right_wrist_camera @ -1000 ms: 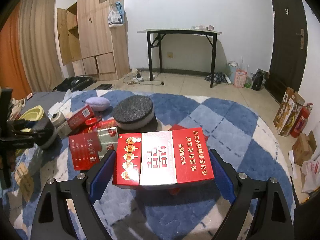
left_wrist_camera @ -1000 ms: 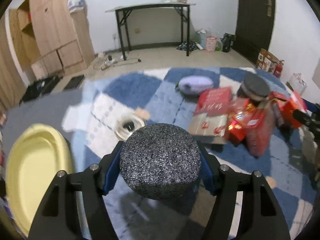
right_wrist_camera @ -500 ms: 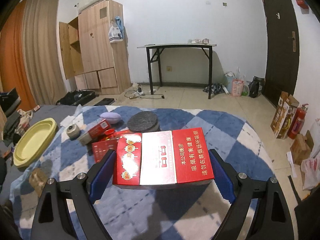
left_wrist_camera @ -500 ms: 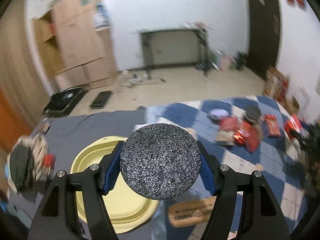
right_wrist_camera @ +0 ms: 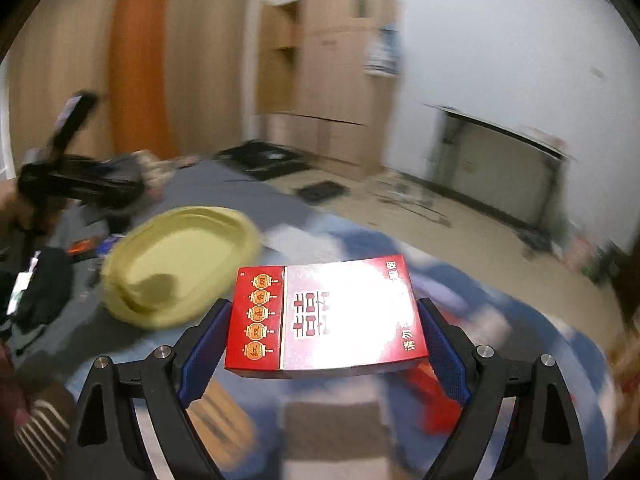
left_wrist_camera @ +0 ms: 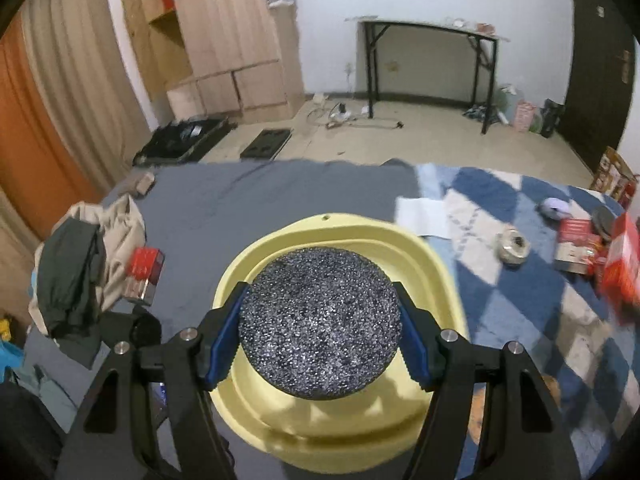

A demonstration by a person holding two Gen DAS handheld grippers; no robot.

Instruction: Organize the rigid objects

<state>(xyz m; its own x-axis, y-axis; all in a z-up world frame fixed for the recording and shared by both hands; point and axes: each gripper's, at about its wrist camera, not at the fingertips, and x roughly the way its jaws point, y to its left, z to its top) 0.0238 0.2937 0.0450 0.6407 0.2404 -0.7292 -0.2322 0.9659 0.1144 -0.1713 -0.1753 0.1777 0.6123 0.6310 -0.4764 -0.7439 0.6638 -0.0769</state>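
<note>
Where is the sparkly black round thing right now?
In the left wrist view, the sparkly black disc is pinched in the left claw, held in front of the yellow basin on the grey sheet.

Left wrist view looks steeply down, close over the basin [left_wrist_camera: 436, 276]. Right wrist view faces it from farther right; both share the wardrobe [left_wrist_camera: 232, 40].
</note>
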